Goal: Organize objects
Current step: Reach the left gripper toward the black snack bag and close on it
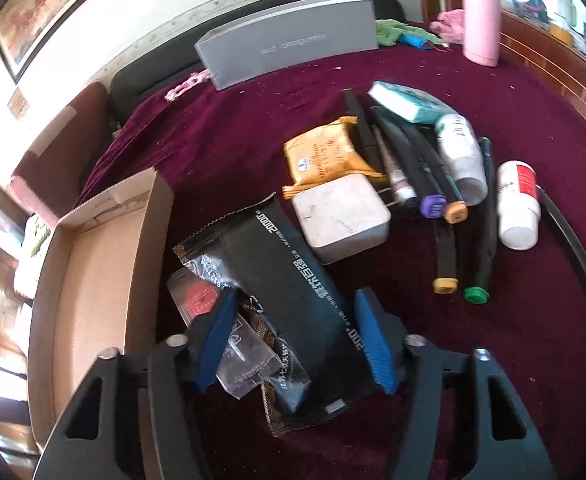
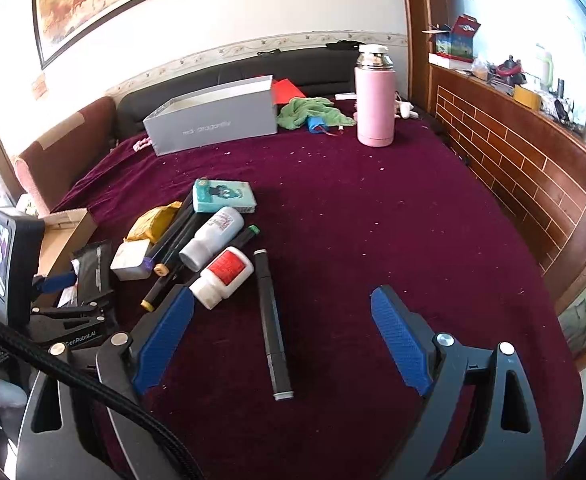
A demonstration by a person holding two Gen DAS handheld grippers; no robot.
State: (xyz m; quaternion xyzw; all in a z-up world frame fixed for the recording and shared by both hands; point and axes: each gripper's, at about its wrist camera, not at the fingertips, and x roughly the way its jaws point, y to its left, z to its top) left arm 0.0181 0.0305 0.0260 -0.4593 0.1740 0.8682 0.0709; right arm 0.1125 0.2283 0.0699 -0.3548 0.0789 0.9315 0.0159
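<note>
Dark red fuzzy cloth (image 2: 373, 208) covered the surface, with a white wall behind. Left gripper (image 1: 295, 338) was open around a long black shiny packet (image 1: 289, 280), right beside a brown cardboard box (image 1: 97, 264). Right gripper (image 2: 283, 344) was open wide, and a black marker pen (image 2: 271, 320) lay on the cloth between its blue pads (image 2: 401, 336), not touching them.

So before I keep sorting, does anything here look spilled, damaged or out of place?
Pale crumbs speckle the maroon cloth. One black marker lies apart from the jumbled pile. Nothing looks spilled or broken.
</note>
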